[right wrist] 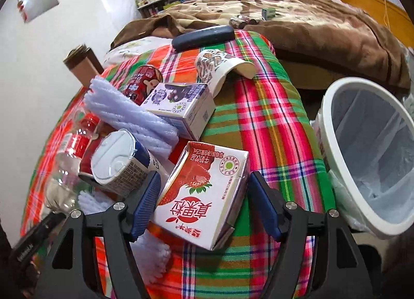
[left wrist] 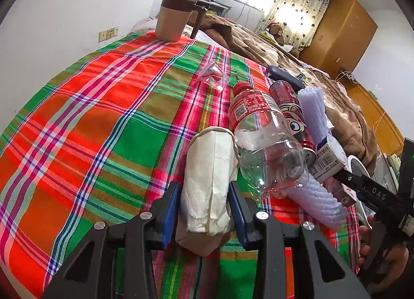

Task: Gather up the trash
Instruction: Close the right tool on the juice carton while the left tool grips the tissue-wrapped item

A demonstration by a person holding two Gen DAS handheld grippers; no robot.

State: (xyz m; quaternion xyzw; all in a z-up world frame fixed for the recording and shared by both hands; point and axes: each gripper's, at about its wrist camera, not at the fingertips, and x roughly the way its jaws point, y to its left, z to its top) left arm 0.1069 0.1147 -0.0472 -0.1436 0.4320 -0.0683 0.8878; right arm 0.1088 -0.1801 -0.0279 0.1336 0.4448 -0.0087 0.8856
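My left gripper point(left wrist: 203, 206) is shut on a crumpled white paper packet point(left wrist: 209, 182) on the plaid cloth point(left wrist: 103, 107). Right of it lie a clear plastic bottle point(left wrist: 261, 138), a red can point(left wrist: 292, 115) and lilac foam netting point(left wrist: 314, 115). My right gripper point(right wrist: 204, 203) has its blue pads on both sides of a strawberry milk carton point(right wrist: 204, 193); it looks shut on the carton. Beside it lie a blue-white tin point(right wrist: 119, 162), a purple carton point(right wrist: 181, 107), foam netting point(right wrist: 134, 115) and a paper cup point(right wrist: 220, 68). The white bin point(right wrist: 367, 154) with a clear liner stands at the right.
A brown lidded mug point(left wrist: 173, 17) stands at the far edge of the cloth. A crushed clear cup point(left wrist: 213, 76) lies mid-cloth. A dark glasses case point(right wrist: 203, 36) lies at the far end. A brown blanket point(right wrist: 310, 24) covers the bed beyond.
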